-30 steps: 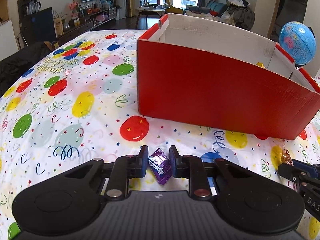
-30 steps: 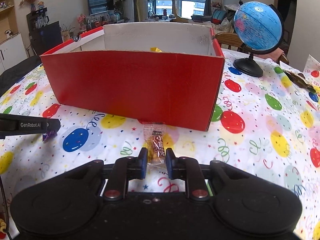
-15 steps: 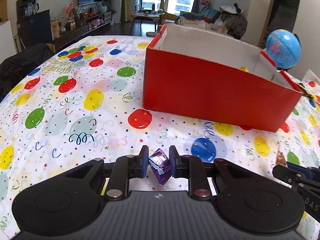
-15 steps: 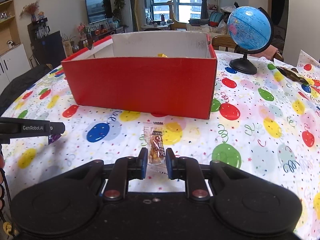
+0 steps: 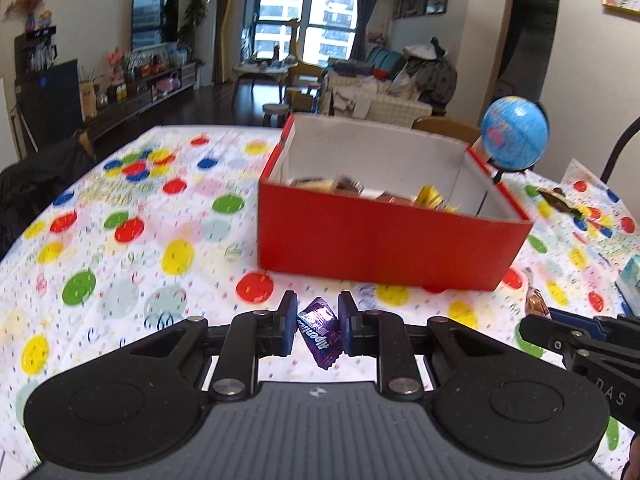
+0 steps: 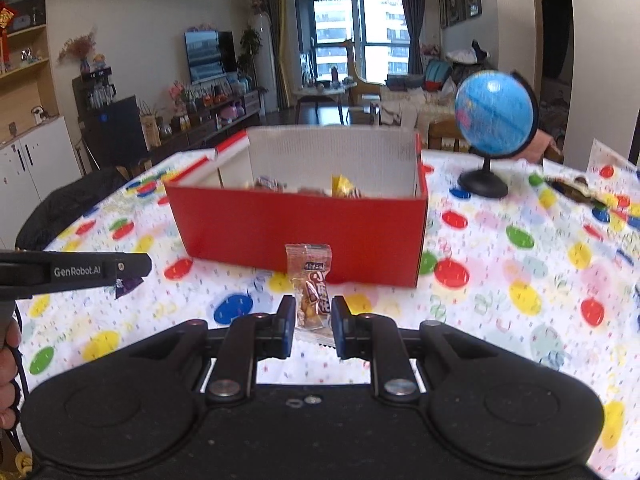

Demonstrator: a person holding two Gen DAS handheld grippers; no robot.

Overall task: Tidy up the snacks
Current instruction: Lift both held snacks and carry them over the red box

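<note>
**Both grippers hold a snack in front of the red box**

The left gripper (image 5: 318,326) is clamped on a purple candy (image 5: 320,332), the wrapper tilted between the two fingers with white lettering across it. The right gripper (image 6: 313,320) is closed on a clear snack packet (image 6: 311,288), which stands upright between the fingers, its crimped top edge rising above them and orange-brown contents showing through the film.

Both are held above the balloon-print tablecloth (image 5: 120,240), on the near side of the red box (image 5: 384,244). The box sits open-topped on the cloth, white inside, and several wrapped snacks (image 6: 344,188) lie in it, among them a yellow one toward the right.

In the left wrist view the right gripper enters at the lower right edge; in the right wrist view the left gripper comes in from the left edge, with the purple wrapper peeking out under its tip.

A blue globe (image 6: 494,116) on a black stand sits on the cloth to the right of the box, beyond its far corner.
</note>
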